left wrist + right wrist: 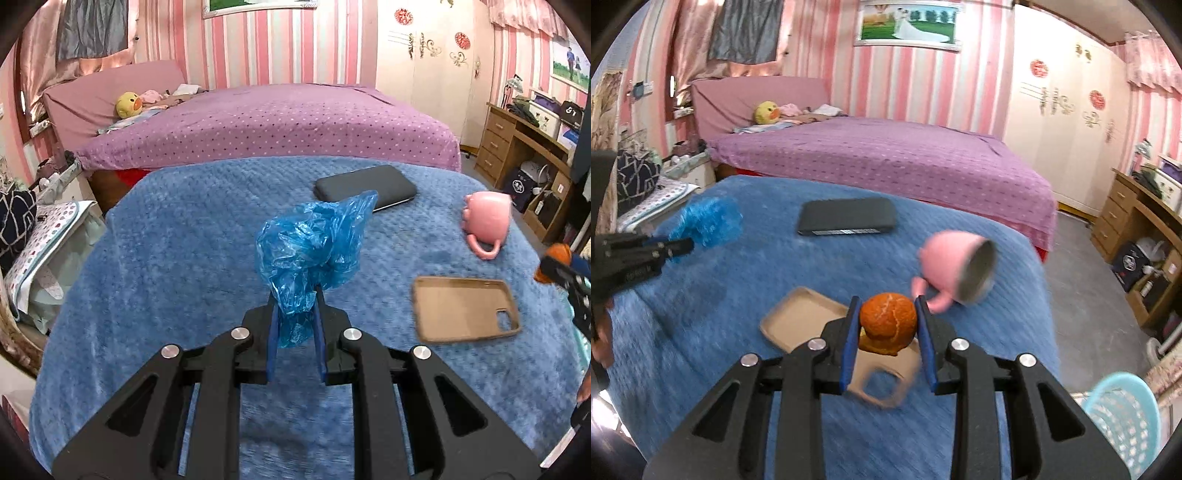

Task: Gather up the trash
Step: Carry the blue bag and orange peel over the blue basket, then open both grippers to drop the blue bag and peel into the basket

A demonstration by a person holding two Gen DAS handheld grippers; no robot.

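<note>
Blue plastic bag clamped in my left gripper; orange peel clamped in my right gripper.
Both held mid-frame above the blue blanket; tan phone case lower right, pink mug tipped above it, black phone beyond.
</note>
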